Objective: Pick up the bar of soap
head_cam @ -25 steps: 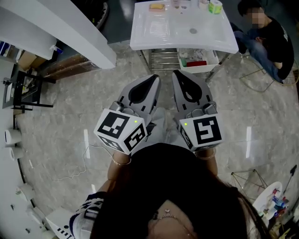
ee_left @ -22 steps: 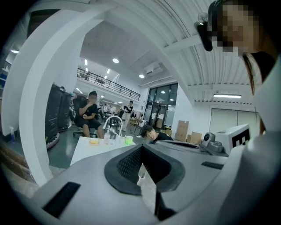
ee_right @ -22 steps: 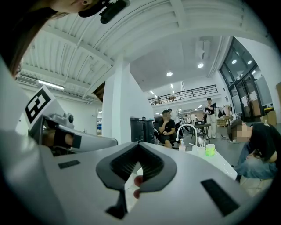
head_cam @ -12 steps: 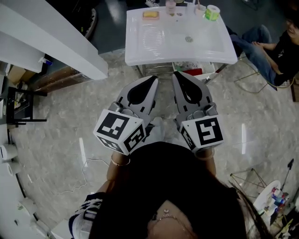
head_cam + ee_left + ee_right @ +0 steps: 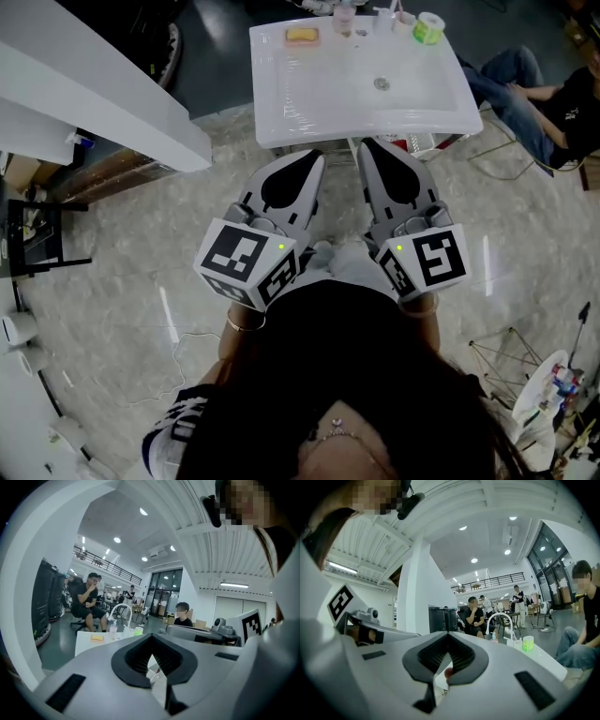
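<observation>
both claws are held low in front of the person, side by side and just apart, tips pointed at the near edge of the white basin worktop, short of it. marker cubes sit at the ends away from the worktop.

left claw: jaws closed tip to tip, nothing gripped. in the left gripper view only the v-shaped recess behind the tips is seen open, with nothing lodged in it.

right claw: same state, jaws fully together and empty, as seen in the right gripper view.

bar of soap: yellow-orange, lying flat at the far left corner of the worktop, on the ribbed drainboard side. it is well apart from both claws and untouched. it is also made out, small, in the left gripper view.

drain is set right of the worktop's middle, in the basin bowl.

along the worktop's far edge, right of the soap, a small bottle stands. a green cup stands at the far right corner. a white faucet is seen arching over the basin in the right gripper view, just left of the cup.

a seated person is seen right of the worktop. a long white slab runs left of it. pale marbled floor surrounds the worktop.
</observation>
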Action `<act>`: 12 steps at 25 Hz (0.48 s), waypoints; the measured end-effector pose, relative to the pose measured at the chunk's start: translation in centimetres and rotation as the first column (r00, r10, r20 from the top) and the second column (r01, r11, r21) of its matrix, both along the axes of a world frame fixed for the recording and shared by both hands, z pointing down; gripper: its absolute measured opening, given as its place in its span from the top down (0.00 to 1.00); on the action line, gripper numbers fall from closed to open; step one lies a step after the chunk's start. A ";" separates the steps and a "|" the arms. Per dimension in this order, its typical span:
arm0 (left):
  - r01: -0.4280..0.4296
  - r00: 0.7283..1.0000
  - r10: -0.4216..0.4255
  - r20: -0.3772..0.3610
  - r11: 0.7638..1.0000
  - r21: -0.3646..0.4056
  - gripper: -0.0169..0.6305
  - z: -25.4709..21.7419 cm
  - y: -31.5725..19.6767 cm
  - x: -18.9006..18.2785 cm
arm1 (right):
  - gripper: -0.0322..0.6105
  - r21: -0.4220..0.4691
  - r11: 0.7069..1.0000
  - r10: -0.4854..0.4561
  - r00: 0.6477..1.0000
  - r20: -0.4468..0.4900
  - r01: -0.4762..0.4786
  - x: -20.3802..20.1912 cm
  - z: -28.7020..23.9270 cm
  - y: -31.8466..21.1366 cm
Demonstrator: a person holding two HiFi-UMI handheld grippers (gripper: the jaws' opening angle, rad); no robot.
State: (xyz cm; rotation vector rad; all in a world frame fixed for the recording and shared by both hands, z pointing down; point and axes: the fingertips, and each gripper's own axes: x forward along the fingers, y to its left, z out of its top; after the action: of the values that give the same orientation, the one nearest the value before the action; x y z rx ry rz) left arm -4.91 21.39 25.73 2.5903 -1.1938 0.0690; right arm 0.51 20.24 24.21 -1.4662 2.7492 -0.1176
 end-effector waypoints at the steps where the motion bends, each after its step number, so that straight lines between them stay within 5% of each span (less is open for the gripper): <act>1: -0.003 1.000 0.003 -0.001 1.000 -0.004 0.98 0.2 -0.2 -0.2 | 0.94 -0.007 1.000 0.003 1.000 -0.002 -0.003 -0.1 0.2 -0.2; 12: 0.015 1.000 -0.015 0.009 0.999 -0.033 0.98 1.7 -3.3 -0.8 | 0.94 -0.023 1.000 -0.018 1.000 -0.016 0.017 -0.7 1.7 -3.6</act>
State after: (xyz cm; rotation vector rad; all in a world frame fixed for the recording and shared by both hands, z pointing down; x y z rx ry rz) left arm -5.70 18.04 27.40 2.5546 -1.2049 0.0960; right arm -0.21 16.61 25.93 -1.4549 2.7829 -0.1380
